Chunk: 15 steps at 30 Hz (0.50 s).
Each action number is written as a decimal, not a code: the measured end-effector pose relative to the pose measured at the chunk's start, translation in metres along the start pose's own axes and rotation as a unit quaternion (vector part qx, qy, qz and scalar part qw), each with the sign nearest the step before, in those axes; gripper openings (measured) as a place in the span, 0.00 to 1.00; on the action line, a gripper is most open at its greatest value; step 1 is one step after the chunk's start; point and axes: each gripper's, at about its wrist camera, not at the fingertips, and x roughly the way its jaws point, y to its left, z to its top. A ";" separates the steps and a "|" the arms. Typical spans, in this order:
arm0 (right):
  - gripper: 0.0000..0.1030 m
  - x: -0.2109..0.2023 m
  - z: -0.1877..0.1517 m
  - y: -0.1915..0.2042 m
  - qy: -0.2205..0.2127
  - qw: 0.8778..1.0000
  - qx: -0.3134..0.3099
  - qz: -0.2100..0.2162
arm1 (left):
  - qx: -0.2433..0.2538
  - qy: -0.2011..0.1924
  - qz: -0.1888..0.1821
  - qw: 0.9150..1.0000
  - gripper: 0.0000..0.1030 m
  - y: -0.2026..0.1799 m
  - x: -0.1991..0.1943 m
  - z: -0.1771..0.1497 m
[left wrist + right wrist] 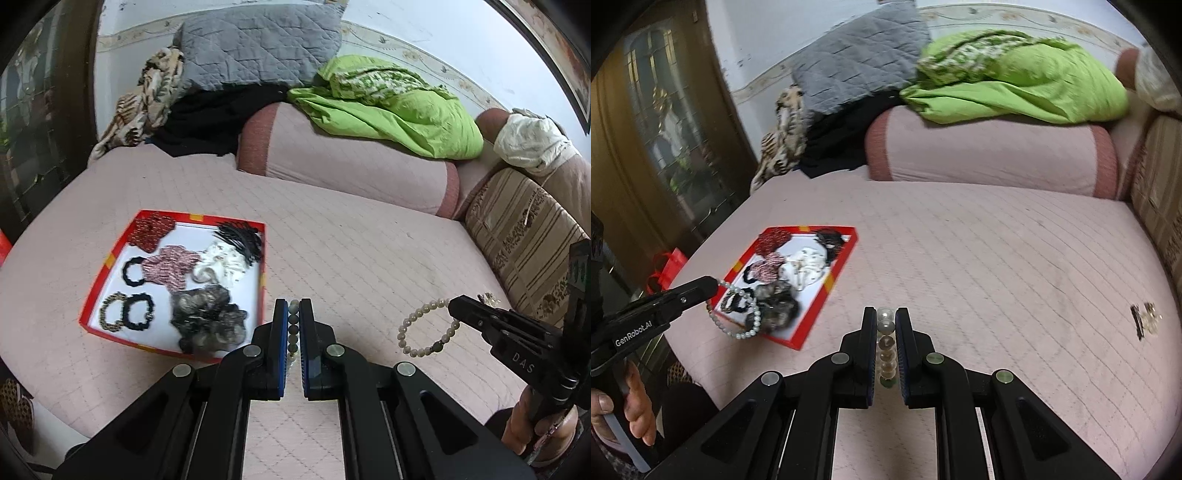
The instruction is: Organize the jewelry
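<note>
Left wrist view: left hand-held gripper (293,314) is clamped on a bracelet (293,325), just right of the tray (110,258). Right hand-held gripper (886,325) pinches a second bracelet (886,343), farther right. I'd lower each flat into the tray, clear of the scrunchies (207,321).

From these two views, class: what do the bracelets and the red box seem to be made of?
Left tool's bracelet: glossy pale round beads, pearl-like, possibly plastic. Right tool's bracelet: similar cream beads plus one darker bead. Red box: thin, sharp-folded walls with white inside, likely printed cardboard.
</note>
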 end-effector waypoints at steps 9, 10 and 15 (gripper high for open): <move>0.11 0.015 0.013 0.050 0.013 0.999 -0.042 0.016 | -0.016 -0.021 0.034 0.999 0.05 0.032 -0.020 0.000; 0.11 0.017 0.014 0.055 0.015 0.999 -0.046 0.018 | -0.018 -0.024 0.039 0.999 0.05 0.037 -0.022 -0.001; 0.11 0.028 0.018 0.082 0.028 0.997 -0.073 0.024 | -0.029 -0.031 0.051 0.998 0.05 0.059 -0.029 -0.005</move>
